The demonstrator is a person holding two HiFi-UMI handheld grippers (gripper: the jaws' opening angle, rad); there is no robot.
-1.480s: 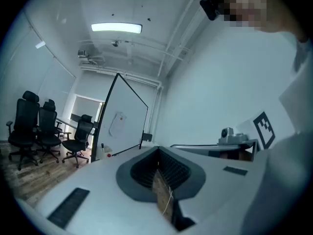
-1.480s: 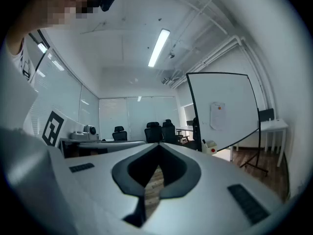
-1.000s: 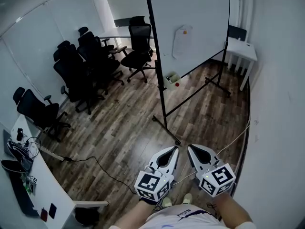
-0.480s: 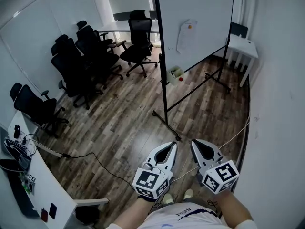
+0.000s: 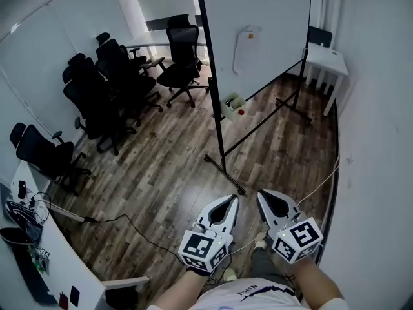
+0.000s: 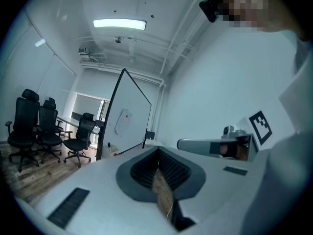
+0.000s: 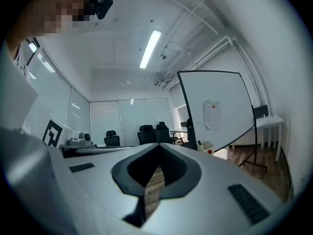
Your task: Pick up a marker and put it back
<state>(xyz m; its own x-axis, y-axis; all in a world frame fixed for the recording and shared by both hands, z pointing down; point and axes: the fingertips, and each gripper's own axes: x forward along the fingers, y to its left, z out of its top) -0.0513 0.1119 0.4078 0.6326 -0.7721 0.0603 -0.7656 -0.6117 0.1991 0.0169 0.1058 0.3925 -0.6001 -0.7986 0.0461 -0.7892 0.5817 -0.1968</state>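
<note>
Markers are standing in a small white box [image 5: 233,102] at the foot of the whiteboard [image 5: 258,18], far across the wooden floor [image 5: 168,173] from the person. From the camera riding on the right tool, one dark marker [image 7: 199,143] is poking up out of that box, though it is showing too small to tell its cap or colour. By its look it is going to handle as a light, stiff plastic stick with a smooth round barrel. It is not fragile but is apt to slip or roll. The best hold is probably across the barrel, on the part sticking up clear of the box rim, with the pads squeezing squarely and lifting straight up. Neither tool is placed for that yet. The left tool [image 5: 232,199] and the right tool [image 5: 261,194] are both being held near the person's body, pointing level toward the board. Each is clenched on nothing, with only a thin slit of floor showing between its jaws in its own camera. Against the frame from a second ago, the tools are sitting a little lower and closer in, and their jaws are staying closed and empty. A dark trouser leg [image 5: 260,262] is now swinging forward under the right tool, while the box and whiteboard are keeping almost the same place.
</note>
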